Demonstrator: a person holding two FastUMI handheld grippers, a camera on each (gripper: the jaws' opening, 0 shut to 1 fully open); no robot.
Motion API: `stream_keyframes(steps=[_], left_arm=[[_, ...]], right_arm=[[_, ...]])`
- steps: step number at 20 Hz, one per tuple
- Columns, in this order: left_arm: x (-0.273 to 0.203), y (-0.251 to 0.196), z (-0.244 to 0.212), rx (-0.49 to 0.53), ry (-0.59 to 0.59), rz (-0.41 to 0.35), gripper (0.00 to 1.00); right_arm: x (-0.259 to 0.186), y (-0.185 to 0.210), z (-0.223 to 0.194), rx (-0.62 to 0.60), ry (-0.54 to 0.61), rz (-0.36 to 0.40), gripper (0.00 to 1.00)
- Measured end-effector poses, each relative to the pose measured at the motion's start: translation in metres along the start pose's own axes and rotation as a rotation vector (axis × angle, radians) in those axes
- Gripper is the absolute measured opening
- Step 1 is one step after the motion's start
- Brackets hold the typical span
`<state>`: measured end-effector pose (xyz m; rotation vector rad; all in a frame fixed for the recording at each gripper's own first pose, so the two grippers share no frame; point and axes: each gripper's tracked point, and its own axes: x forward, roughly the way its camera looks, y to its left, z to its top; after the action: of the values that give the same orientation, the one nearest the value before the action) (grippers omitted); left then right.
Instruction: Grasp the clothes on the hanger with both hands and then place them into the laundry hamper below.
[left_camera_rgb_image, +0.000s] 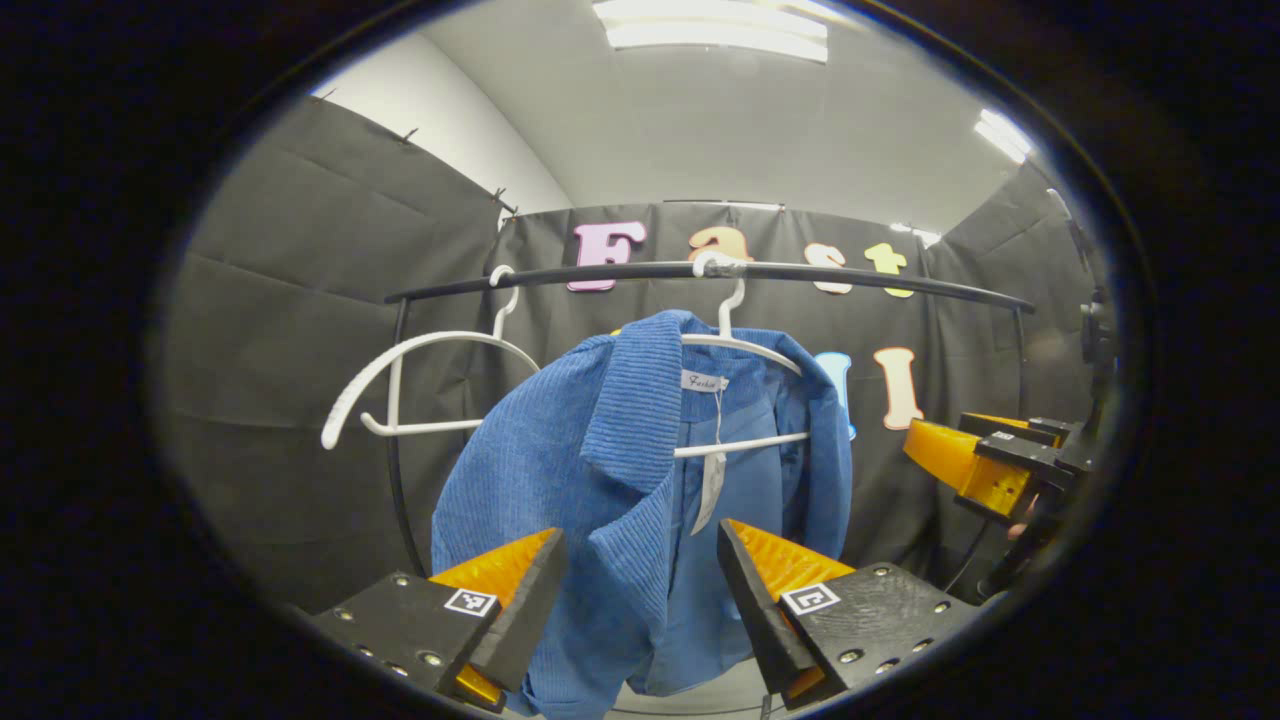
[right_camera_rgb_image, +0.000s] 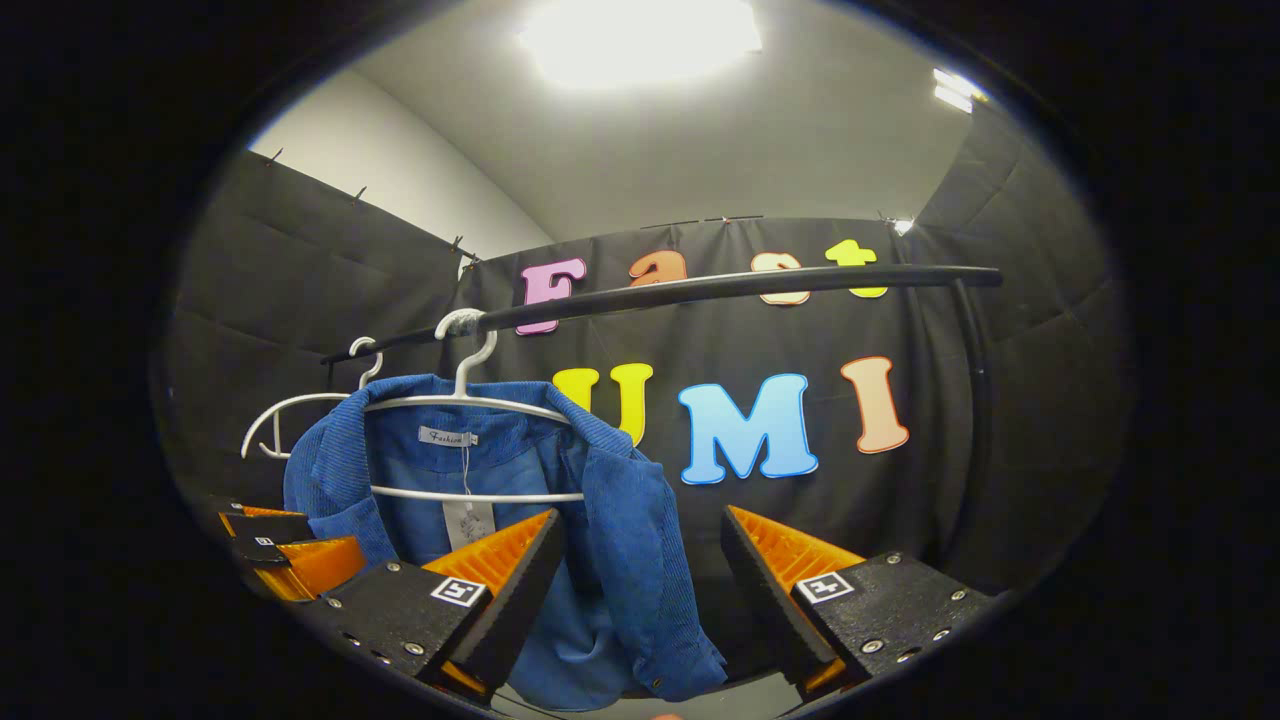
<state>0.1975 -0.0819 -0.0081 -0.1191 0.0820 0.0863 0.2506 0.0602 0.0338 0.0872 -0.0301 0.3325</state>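
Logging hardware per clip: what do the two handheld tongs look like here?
Both the left tongs and right tongs have two wedge-shaped fingers with ribbed inner faces, mounted on black blocks studded with screws. Each block carries a small square black-and-white marker. No sleeve can be made out.

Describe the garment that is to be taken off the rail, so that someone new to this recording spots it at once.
Find the black rail across the booth's cloth wall, where two white hangers hang. The blue corduroy jacket is on the hanger nearer the rail's middle, open at the front, with a tag dangling inside the collar. The other hanger, beside it, is bare.
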Motion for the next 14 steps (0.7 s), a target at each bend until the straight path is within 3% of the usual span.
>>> stream_keyframes(steps=[7, 14], left_arm=[[0.033, 0.000, -0.019, 0.026, 0.058, 0.088, 0.87], [0.055, 0.010, -0.039, 0.069, 0.106, 0.173, 0.87]], right_arm=[[0.049, 0.007, -0.021, -0.005, 0.018, 0.078, 0.97], [0.087, 0.013, -0.059, -0.029, 0.079, 0.101, 0.97]])
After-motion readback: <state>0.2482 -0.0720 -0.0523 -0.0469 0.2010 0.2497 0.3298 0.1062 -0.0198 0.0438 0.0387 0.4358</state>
